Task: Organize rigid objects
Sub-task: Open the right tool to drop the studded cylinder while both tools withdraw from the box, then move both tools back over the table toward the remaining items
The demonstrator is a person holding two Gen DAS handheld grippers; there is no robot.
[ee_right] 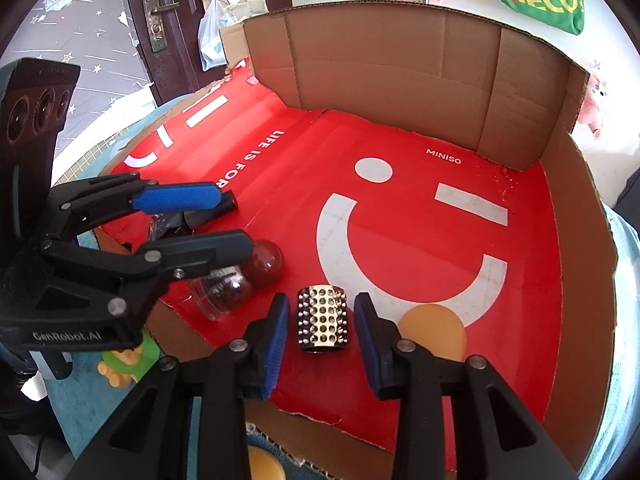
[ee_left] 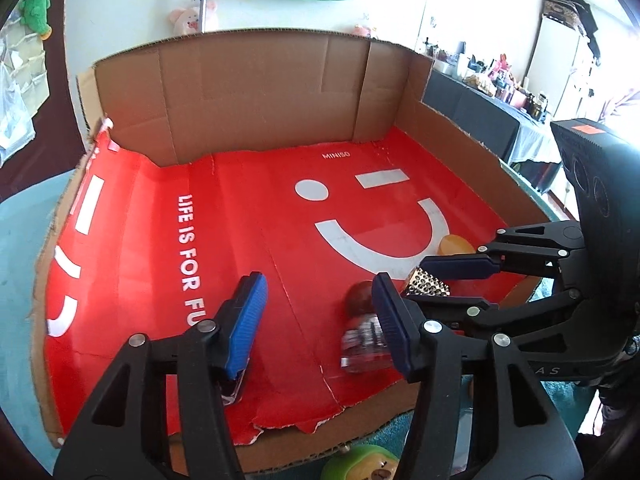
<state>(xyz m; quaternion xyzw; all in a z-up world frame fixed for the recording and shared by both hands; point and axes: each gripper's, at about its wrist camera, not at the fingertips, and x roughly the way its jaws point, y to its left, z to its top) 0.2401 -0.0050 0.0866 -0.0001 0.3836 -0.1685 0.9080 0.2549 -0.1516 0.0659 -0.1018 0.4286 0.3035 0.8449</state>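
Observation:
A studded metal cylinder [ee_right: 322, 323] stands on the red sheet [ee_right: 400, 216] between the open jaws of my right gripper [ee_right: 322, 340], untouched; it also shows in the left wrist view [ee_left: 425, 282]. A clear capsule with a dark red dome [ee_right: 240, 280] lies just left of it, below my left gripper [ee_right: 228, 220]. In the left wrist view my left gripper [ee_left: 320, 304] is open and empty, with the capsule [ee_left: 362, 332] by its right finger. A flat orange disc [ee_right: 434, 330] lies right of the cylinder.
The red sheet lies in an opened cardboard box with tall back walls [ee_right: 400, 76]. A small dark object [ee_right: 212, 212] lies under the left gripper's far finger. A green and yellow toy [ee_right: 124, 360] sits on the teal surface outside the front edge.

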